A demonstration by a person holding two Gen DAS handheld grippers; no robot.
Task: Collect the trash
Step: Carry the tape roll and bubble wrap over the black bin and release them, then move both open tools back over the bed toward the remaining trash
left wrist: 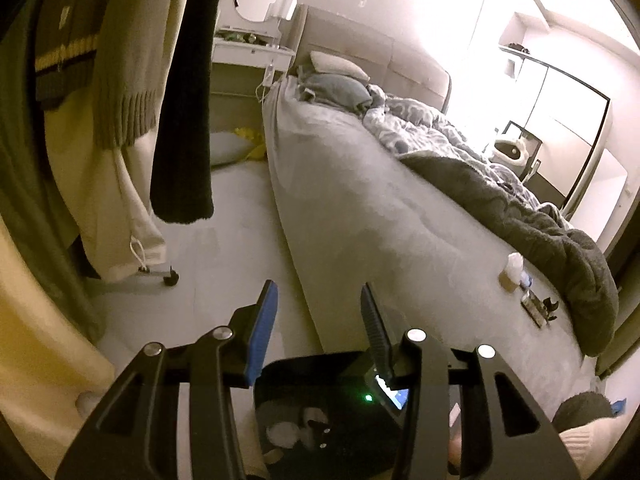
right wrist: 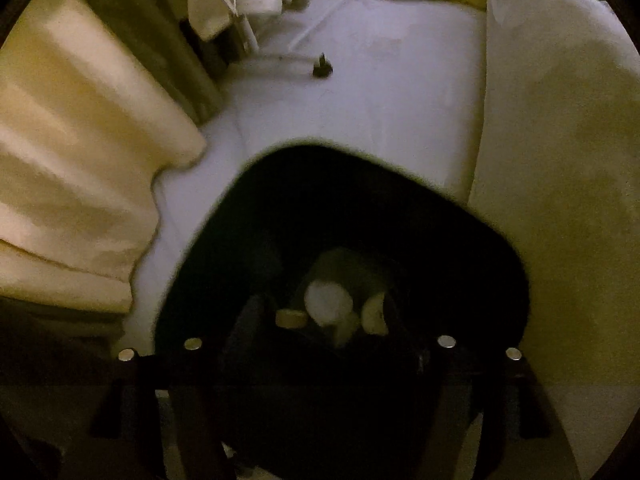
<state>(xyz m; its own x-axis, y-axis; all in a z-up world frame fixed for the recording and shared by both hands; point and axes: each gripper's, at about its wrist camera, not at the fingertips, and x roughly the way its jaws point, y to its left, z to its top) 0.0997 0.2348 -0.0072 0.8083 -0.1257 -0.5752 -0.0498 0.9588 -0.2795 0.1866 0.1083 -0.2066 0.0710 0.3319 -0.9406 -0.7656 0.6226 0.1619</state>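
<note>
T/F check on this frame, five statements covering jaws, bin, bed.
1. The left gripper has its jaws apart with nothing between them. True.
2. The black rounded trash bin is empty. False: pale crumpled pieces lie inside it.
3. Small leftover items sit on the grey bed sheet near the dark blanket. True.
4. The bin stands on the bed. False: it stands on the pale floor beside the bed.
5. The right gripper clamps a bottle. False: its jaws, dim in the right wrist view, hang over the bin, and no bottle is visible.
</note>
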